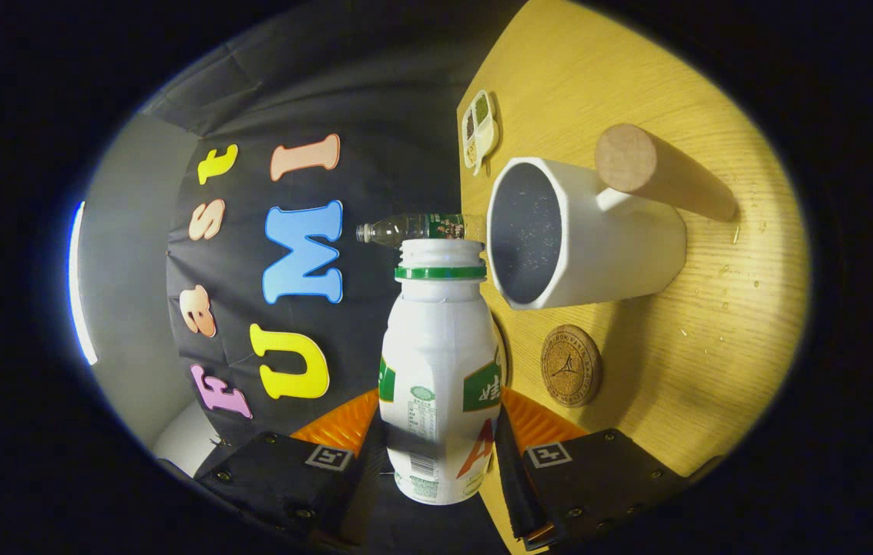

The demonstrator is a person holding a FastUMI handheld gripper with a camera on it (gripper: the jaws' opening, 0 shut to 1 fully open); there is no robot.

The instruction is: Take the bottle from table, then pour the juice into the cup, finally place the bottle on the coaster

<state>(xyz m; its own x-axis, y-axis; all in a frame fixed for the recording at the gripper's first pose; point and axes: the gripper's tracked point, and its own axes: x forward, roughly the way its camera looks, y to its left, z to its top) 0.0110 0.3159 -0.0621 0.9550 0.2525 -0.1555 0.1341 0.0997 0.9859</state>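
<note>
Gripper view: jaws closed on white bottle (440,370), centre-bottom of frame, tipped sideways, open mouth beside rim of cup (559,235). Pick done; pouring seems under way, no juice visible. Coaster (571,365) lower right, bare; placing remains.

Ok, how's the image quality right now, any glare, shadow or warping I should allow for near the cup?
Gripper view: fisheye bends the table edge and the whole scene is rolled sideways; the white bottle held in the gripper is sharp; the white cup interior is dark and speckled; soft shadow by the cork coaster; no strong glare.
</note>
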